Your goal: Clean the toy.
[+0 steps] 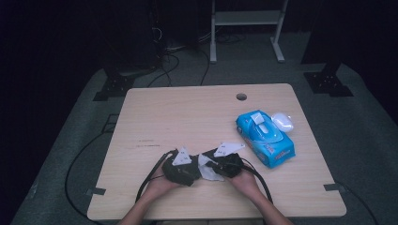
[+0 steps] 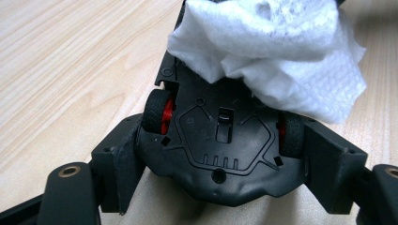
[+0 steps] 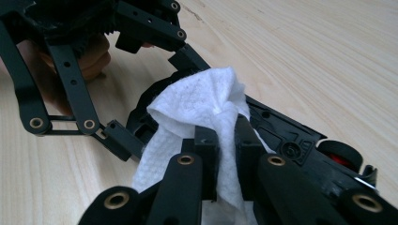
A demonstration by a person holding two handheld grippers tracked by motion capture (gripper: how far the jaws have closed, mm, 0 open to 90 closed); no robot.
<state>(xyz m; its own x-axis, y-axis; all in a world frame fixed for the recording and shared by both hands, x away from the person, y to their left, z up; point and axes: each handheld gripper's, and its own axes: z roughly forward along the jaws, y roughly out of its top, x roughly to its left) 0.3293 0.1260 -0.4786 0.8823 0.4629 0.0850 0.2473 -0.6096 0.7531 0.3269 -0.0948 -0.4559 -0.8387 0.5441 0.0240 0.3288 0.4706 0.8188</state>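
Observation:
A black toy car (image 2: 220, 140) with red-hubbed wheels (image 2: 157, 111) is turned underside up, and my left gripper (image 2: 223, 164) is shut on its body from both sides. A white wet wipe (image 3: 197, 103) is pinched in my right gripper (image 3: 227, 140), which is shut on it. The wipe (image 2: 277, 51) lies bunched against the far part of the car's underside (image 3: 291, 140). In the high view both grippers meet near the table's front edge, left gripper (image 1: 180, 168) and right gripper (image 1: 220, 164), with the wipe (image 1: 206, 169) between them.
A blue pack of wet wipes (image 1: 265, 138) lies to the right on the wooden table (image 1: 187, 117), with a small white case (image 1: 283, 122) behind it. A cable hole (image 1: 241, 96) sits near the far edge. Cables trail off the front edge.

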